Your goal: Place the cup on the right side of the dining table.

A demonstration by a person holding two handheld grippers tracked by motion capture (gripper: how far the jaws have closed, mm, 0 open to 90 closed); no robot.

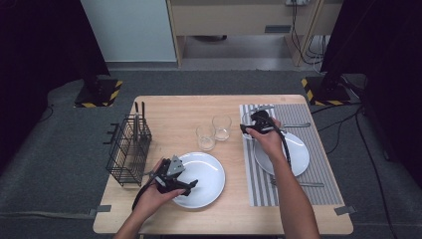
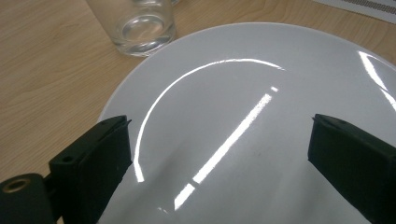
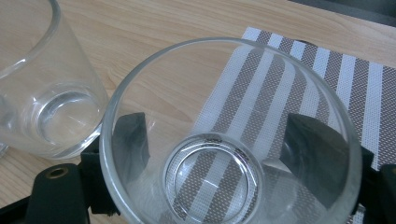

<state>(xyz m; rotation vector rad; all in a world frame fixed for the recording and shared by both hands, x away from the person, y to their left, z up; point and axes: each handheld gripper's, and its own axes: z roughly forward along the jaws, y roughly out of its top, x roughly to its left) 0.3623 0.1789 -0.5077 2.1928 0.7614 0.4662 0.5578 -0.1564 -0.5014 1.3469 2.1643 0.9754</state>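
Right claw point(image 1: 250, 124): the jaws stand one on each side of a clear glass point(image 3: 231, 135), and in the right gripper view both black pads show through the glass wall, set against its outer sides. The claw is clamped on this glass. The glass is upright between the jaws, with its base over the near corner of the striped placemat point(image 3: 327, 79) where the mat meets the bare wood of the table point(image 3: 154, 28). A second glass point(image 3: 42, 88) stands just beside the left jaw in that view, apart from the held one. In the high view, a white plate point(image 1: 298, 154) lies on the placemat just behind the right hand point(image 1: 268, 142), with a fork point(image 1: 298, 184) nearer the person and a knife point(image 1: 298, 125) beyond it.

Left claw point(image 1: 191, 185): the jaws are wide apart and grip nothing. They hover over a second white plate point(image 2: 243, 116), whose surface spans the gap between them. One tumbler point(image 2: 140, 23) stands on the table just past this plate's far rim.

A black wire basket point(image 1: 128, 149) stands on the table beside the left hand point(image 1: 154, 194), on its outer side.
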